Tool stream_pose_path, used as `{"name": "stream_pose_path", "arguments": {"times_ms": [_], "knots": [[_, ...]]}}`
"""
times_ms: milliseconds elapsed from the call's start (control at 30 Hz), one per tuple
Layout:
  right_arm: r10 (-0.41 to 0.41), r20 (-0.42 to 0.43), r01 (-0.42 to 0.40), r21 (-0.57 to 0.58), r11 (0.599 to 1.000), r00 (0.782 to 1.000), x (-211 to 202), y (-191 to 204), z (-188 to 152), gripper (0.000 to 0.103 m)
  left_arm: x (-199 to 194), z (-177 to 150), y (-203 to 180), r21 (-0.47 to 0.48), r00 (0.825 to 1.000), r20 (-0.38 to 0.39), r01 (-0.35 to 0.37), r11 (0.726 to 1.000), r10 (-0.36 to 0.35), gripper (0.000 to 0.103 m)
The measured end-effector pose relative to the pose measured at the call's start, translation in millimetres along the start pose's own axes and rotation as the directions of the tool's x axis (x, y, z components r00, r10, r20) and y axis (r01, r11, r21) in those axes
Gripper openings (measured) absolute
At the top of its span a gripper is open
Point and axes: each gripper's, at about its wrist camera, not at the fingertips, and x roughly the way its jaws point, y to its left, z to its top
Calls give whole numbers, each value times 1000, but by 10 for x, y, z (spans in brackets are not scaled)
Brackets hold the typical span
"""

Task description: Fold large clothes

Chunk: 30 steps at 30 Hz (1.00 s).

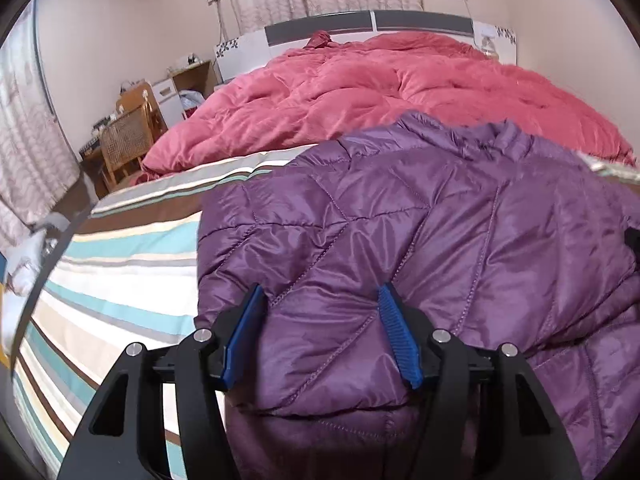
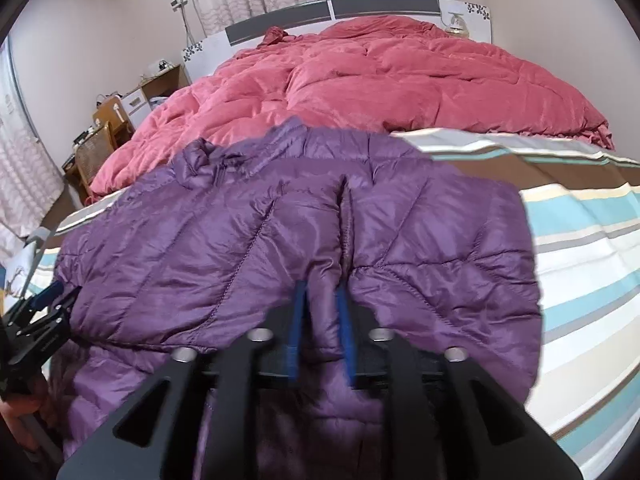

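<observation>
A purple quilted puffer jacket lies spread on the striped bed sheet, its collar toward the pink duvet. My left gripper holds a thick, puffy fold at the jacket's near left edge, with the fabric filling the wide gap between the blue pads. In the right wrist view the jacket covers the middle, and my right gripper pinches a narrow ridge of it between close-set pads. The left gripper shows at that view's left edge, at the jacket's side.
A crumpled pink duvet covers the far half of the bed up to the headboard. Bare striped sheet lies right of the jacket. A wicker chair and a wooden nightstand stand left of the bed.
</observation>
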Motion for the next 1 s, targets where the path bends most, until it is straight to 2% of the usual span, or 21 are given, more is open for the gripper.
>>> {"name": "stream_pose_path", "arguments": {"times_ms": [33, 100, 167, 267, 367, 433, 500, 633, 700, 833, 933, 1000], "knots": [[-3, 33, 3, -5, 1000, 999, -103, 9, 18, 40, -24, 19, 36, -16, 1000, 1, 8, 1000, -8, 60], [-10, 115, 15, -38, 999, 993, -314, 69, 74, 42, -104, 93, 125, -68, 1000, 25, 11, 998, -10, 69], [-2, 147, 13, -75, 997, 989, -372, 176, 151, 42, -122, 193, 141, -94, 999, 47, 28, 995, -23, 69], [59, 92, -47, -127, 991, 994, -188, 451, 283, 42, -46, 378, -5, -58, 998, 49, 44, 997, -41, 69], [41, 35, -34, -189, 981, 999, 117, 668, 331, 42, 157, 479, -241, 40, 998, 22, 52, 998, -53, 69], [24, 1, -23, -201, 979, 1000, 323, 710, 330, 42, 361, 488, -327, 84, 999, -11, 34, 996, -33, 70], [6, -14, -8, -198, 980, 1000, 466, 676, 298, 42, 527, 464, -307, 76, 999, -34, 28, 997, -26, 72], [10, -28, -15, -181, 983, 1000, 630, 607, 172, 41, 750, 383, -151, -1, 994, -47, 103, 995, -103, 75], [-1, -25, -4, -190, 982, 1000, 642, 619, 163, 41, 779, 379, -154, -4, 993, -50, 107, 994, -107, 75], [2, -27, -7, -188, 982, 1000, 632, 622, 164, 41, 777, 381, -146, 4, 995, -42, 90, 996, -90, 77], [0, -20, -4, -194, 981, 1000, 566, 634, 195, 42, 630, 340, -116, 5, 997, -25, 71, 997, -71, 78], [13, -7, -14, -195, 981, 1000, 432, 621, 192, 41, 491, 294, -41, -19, 996, -17, 83, 996, -84, 83]]}}
